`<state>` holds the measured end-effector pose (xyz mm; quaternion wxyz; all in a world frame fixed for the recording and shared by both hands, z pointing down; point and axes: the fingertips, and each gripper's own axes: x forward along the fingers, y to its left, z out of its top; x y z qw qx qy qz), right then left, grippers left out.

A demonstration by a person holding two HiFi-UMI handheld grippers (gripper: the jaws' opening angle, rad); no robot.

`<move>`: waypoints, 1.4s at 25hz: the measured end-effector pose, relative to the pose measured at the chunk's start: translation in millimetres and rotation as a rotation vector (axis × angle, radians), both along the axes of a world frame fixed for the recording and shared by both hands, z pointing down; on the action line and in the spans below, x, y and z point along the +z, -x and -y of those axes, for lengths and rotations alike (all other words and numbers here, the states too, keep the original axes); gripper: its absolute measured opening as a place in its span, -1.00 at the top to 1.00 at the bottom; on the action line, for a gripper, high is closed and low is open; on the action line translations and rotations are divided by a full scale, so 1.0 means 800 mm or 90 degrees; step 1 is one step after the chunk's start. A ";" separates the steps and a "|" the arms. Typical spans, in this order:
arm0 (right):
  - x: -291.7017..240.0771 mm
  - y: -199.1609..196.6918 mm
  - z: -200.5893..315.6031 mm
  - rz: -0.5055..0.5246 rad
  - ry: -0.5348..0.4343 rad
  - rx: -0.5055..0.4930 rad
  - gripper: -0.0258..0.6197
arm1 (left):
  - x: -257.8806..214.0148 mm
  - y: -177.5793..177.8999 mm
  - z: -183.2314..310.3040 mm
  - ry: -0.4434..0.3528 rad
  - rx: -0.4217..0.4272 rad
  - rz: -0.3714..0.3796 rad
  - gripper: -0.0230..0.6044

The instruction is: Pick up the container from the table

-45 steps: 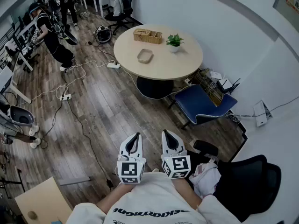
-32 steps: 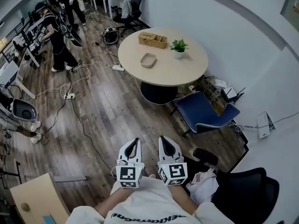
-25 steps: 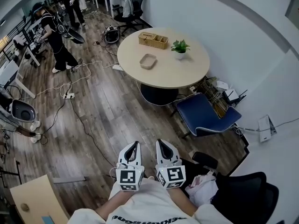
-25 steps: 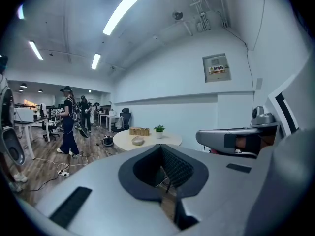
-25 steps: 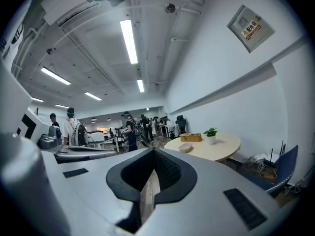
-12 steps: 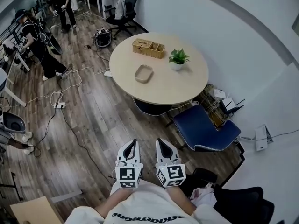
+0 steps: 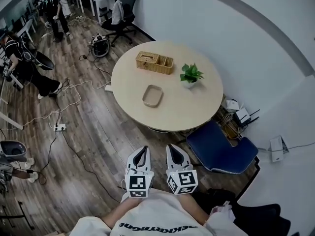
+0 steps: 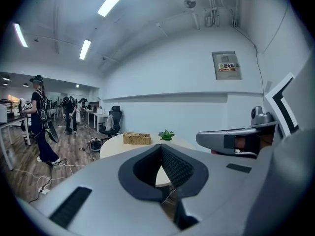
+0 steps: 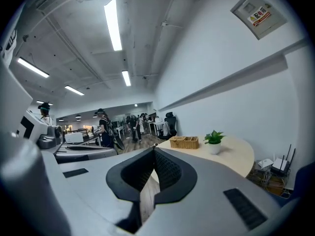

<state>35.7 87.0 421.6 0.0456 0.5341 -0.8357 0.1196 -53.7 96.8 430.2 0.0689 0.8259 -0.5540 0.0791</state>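
Note:
A shallow beige container (image 7: 152, 95) lies near the middle of the round wooden table (image 7: 197, 109) in the head view. My left gripper (image 7: 141, 153) and right gripper (image 7: 173, 150) are held side by side close to my body, short of the table's near edge, both shut and empty. In the left gripper view the left gripper (image 8: 161, 146) points at the table (image 8: 110, 145); the right gripper (image 9: 153, 150) points along the table's edge (image 9: 236, 156). The container is hidden behind the jaws in both gripper views.
A wicker basket (image 7: 154, 62) and a small potted plant (image 7: 190, 75) stand at the table's far side. A blue chair (image 7: 221, 148) sits at the near right. Cables and a power strip (image 7: 59, 127) lie on the wood floor at left. People (image 7: 27, 65) stand far left.
I have walked toward the table: it and the container have drawn nearer in the head view. Both grippers kept their places before me, still shut.

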 end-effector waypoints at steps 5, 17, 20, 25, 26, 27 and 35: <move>0.002 0.026 0.063 0.006 0.017 0.020 0.82 | -0.001 0.030 0.065 0.006 0.014 0.005 0.87; 0.025 0.051 0.157 -0.002 0.055 0.030 0.82 | 0.022 0.060 0.167 0.047 0.004 -0.007 0.87; 0.037 0.047 0.185 0.001 0.065 0.029 0.82 | 0.037 0.055 0.197 0.064 0.008 -0.003 0.87; 0.060 0.041 0.236 -0.002 0.100 0.028 0.82 | 0.062 0.048 0.248 0.111 0.013 0.012 0.87; 0.065 0.039 0.249 -0.001 0.108 0.031 0.82 | 0.067 0.046 0.262 0.116 0.016 0.015 0.87; 0.071 0.036 0.263 -0.001 0.116 0.035 0.82 | 0.072 0.043 0.276 0.122 0.019 0.020 0.87; 0.145 0.024 0.359 0.012 0.200 0.052 0.82 | 0.145 0.032 0.379 0.214 0.027 0.042 0.87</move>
